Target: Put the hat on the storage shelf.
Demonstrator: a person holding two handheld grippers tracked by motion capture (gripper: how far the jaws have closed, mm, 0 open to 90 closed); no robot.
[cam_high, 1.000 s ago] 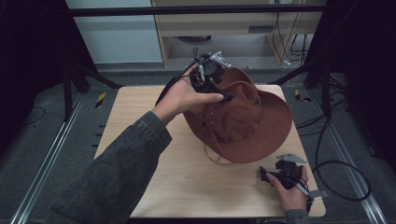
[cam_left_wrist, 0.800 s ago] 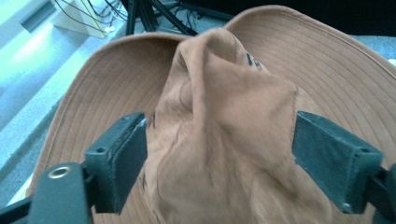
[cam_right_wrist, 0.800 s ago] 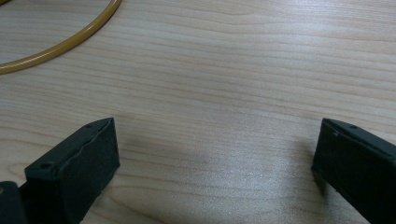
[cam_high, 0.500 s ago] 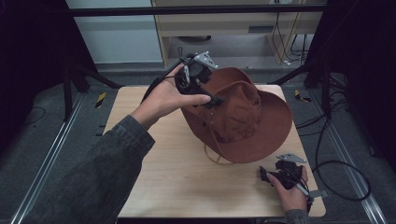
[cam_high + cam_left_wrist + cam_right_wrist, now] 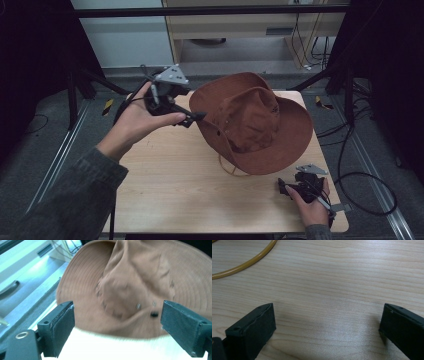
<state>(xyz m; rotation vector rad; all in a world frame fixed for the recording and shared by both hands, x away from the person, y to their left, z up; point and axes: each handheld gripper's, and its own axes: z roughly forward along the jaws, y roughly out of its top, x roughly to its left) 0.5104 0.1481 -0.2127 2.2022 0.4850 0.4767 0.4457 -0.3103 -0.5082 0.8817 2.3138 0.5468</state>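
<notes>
Pulling our left gripper [image 5: 199, 118] away from the brown hat [image 5: 252, 122], we have just let its jaws spread, and nothing lies between them now. A second ago that hand sat up against the crown of the hat; now it hangs just off the hat's left brim edge, above the far-left part of the table [image 5: 165, 185]. In the left gripper view the two black pads stand wide with the hat [image 5: 130, 287] beyond them, crown towards us, no fabric pinched.

We read this as a release: the hat has been let go and rests on its own, on the far right part of the table, with its brim reaching out past the far edge. It has kept roughly the same place since we let go, so it seems to sit steady, tilted a little with the crown leaning left.

Our right gripper [image 5: 287, 188] lies low on the table just in front of the hat's near brim, unmoved over that second. Its jaws also stand apart over bare wood [image 5: 324, 290], holding nothing. A yellowish cord [image 5: 244, 263] curves across the wood beyond them; in the high view it loops [image 5: 231, 170] out from under the hat's near brim.

With both hands free, we judge the placing done, or a fresh grip due.
</notes>
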